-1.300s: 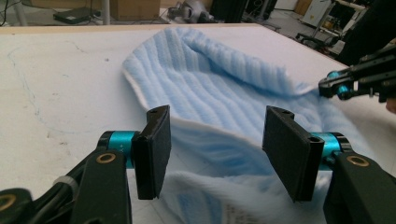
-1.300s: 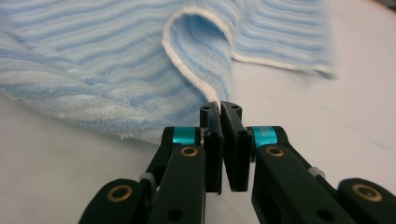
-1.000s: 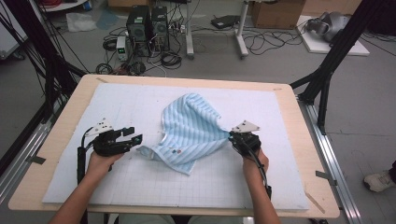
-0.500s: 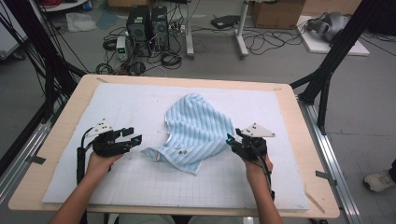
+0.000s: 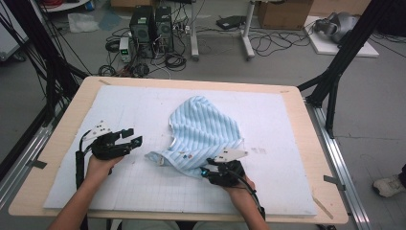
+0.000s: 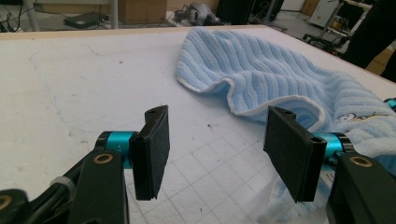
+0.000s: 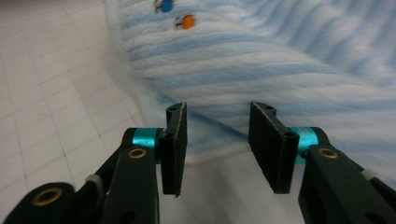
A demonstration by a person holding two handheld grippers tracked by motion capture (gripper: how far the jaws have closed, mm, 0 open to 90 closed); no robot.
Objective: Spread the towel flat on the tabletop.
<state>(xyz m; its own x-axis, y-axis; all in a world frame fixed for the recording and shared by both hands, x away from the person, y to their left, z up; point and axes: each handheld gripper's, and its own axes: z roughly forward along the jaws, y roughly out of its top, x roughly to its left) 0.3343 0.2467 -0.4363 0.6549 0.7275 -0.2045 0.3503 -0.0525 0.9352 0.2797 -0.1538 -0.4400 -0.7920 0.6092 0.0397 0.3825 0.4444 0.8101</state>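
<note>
Risk, as I judge it: the right gripper may close on one ply of the light blue striped terry towel, or on none. The cloth lies bunched and doubled along its near hem, so a shallow bite would lift a single layer and drag the heap askew over the white gridded mat on the wooden counter. The left gripper, if it closes from where it stands, would catch nothing.

Position: in the high view the towel lies crumpled at the middle of the mat. Its near edge is at 12 o'clock from the right gripper, just beyond the tips. In the right gripper view the fingers stand spread, having just been opening, with nothing between them; the hem lies directly ahead. In the left gripper view the fingers are spread wide and empty; the towel's folded, white-edged corner lies at about 2 o'clock, near but apart.
</note>
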